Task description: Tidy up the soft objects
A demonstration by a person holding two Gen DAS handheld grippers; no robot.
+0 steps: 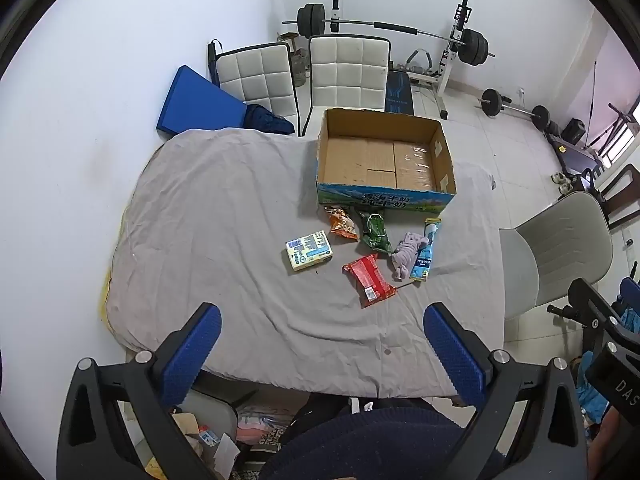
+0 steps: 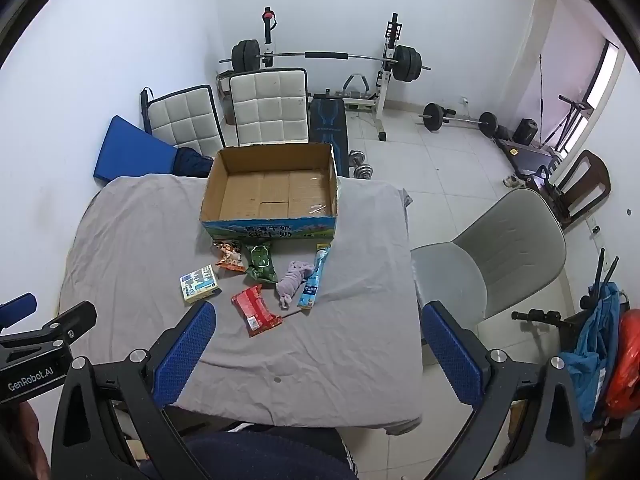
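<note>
Both hand-held grippers, left (image 1: 322, 354) and right (image 2: 316, 354), hover spread wide over the near edge of the grey-sheeted bench (image 1: 240, 208), gripping nothing. Mid-bench lie a red snack packet (image 1: 368, 280), a lilac cloth bundle (image 1: 406, 254) and a light-blue tube pack (image 1: 426, 250), long axes running toward the open cardboard box (image 1: 384, 156) behind.

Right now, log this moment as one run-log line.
left tongs open | right tongs open | box empty | six items on cloth, untouched
</note>
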